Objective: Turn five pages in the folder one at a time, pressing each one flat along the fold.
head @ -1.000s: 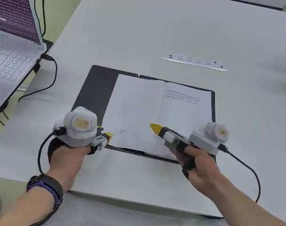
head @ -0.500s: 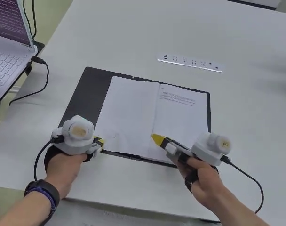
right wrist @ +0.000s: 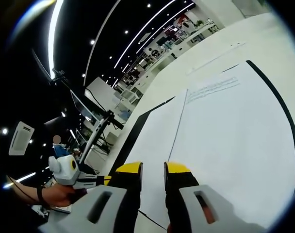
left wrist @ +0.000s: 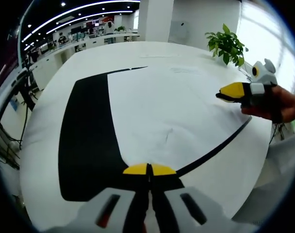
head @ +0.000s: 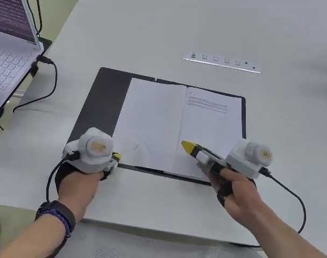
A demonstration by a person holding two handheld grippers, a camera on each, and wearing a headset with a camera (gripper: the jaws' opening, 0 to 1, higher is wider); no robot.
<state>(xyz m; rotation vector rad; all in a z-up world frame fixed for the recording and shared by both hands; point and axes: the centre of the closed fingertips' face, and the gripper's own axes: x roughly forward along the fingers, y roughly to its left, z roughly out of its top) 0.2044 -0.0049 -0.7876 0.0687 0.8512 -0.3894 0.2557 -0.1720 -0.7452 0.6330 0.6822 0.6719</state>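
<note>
The black folder lies open on the white table, with a blank left page and a right page printed along its top. My left gripper is shut, its tips over the folder's near edge at the left page's lower corner; its own view shows the yellow tips touching above the black cover. My right gripper hovers low over the near end of the fold. Its jaws stand slightly open with nothing between them, pointing along the fold.
A laptop sits at the far left, with a black cable running toward the folder. A white power strip lies beyond the folder. The table's near edge runs just below my hands.
The head camera has shifted a little. Both grippers stay in about the same places relative to the folder, and no page has turned.
</note>
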